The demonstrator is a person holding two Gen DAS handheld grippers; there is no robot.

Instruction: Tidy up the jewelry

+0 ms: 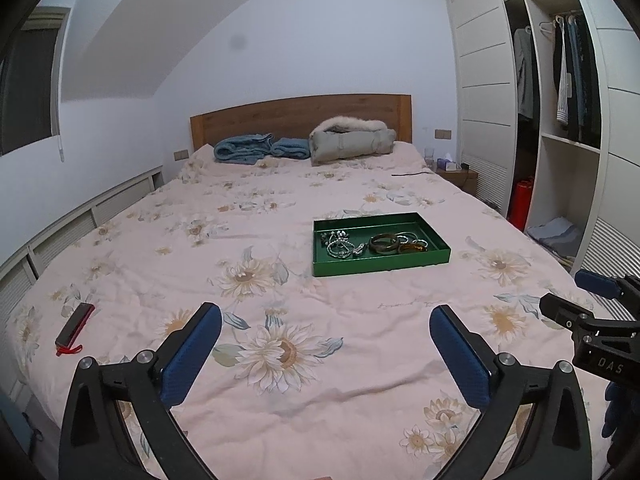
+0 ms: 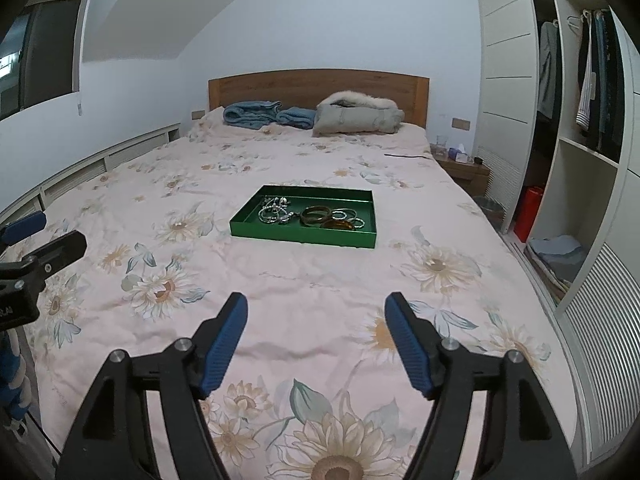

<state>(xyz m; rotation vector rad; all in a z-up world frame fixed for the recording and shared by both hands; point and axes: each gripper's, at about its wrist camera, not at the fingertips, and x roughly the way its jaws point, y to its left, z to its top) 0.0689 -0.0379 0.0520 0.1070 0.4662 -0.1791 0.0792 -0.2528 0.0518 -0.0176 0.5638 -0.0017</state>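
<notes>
I am seeing the jewelry [image 1: 362, 243] lying inside the green tray [image 1: 438, 255] resting mid-bed [image 1: 280, 300]; I am holding the left gripper [image 1: 326, 320] and right gripper [image 2: 316, 308] well short of it, fingers spread wide, gripping nothing

Dim, cool, even indoor light, soft shadows, no glare, heavy fisheye bending w/ dark vignetted corners, sharp mid-frame

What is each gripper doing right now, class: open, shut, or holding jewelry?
Left gripper: open, holding nothing, above the bedspread.
Right gripper: open, holding nothing; the jewelry lies in the green tray.
</notes>
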